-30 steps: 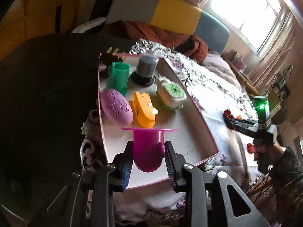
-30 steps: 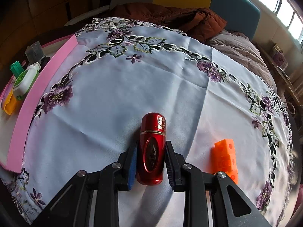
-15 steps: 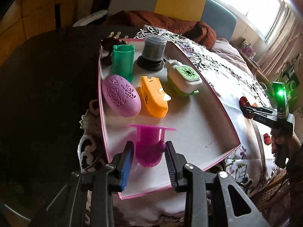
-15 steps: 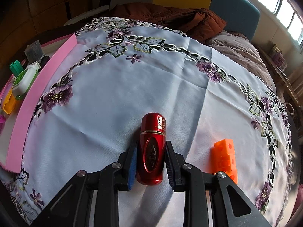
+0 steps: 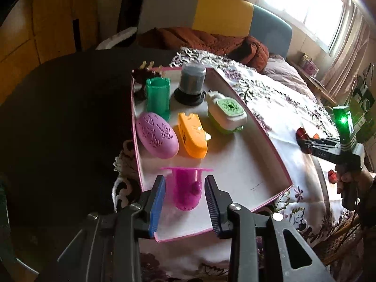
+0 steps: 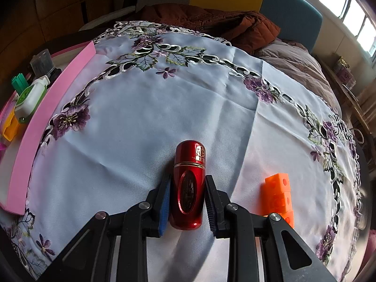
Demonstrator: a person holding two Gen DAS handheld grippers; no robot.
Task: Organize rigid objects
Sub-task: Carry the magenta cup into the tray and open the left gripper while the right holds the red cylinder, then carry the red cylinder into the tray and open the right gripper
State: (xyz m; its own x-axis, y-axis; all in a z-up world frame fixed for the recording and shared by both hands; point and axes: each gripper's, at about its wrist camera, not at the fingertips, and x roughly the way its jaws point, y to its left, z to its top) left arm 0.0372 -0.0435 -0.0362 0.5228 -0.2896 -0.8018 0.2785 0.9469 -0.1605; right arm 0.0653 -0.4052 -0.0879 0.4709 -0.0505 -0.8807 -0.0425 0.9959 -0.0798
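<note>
A pink-rimmed white tray (image 5: 256, 127) holds a lilac oval case (image 5: 156, 135), an orange case (image 5: 191, 135), a green and white box (image 5: 226, 111), a green cup (image 5: 158, 94) and a grey jar (image 5: 191, 83). A magenta funnel-shaped piece (image 5: 186, 190) rests on the tray's near end. My left gripper (image 5: 185, 196) is open around it, jaws slightly apart from its sides. My right gripper (image 6: 186, 196) is shut on a red metal cylinder (image 6: 188, 183) lying on the white embroidered tablecloth (image 6: 145, 108). The right gripper also shows in the left wrist view (image 5: 305, 141).
An orange block stack (image 6: 278, 195) lies right of the red cylinder. The tray's pink wall (image 6: 47, 98) stands at the cloth's left edge. A brown jacket (image 6: 211, 21) and colored chair backs lie beyond the table. Dark floor lies left of the tray.
My left gripper's jaws have opened off the magenta piece, which was lowered and now rests on the tray. My right gripper and the red cylinder have not moved.
</note>
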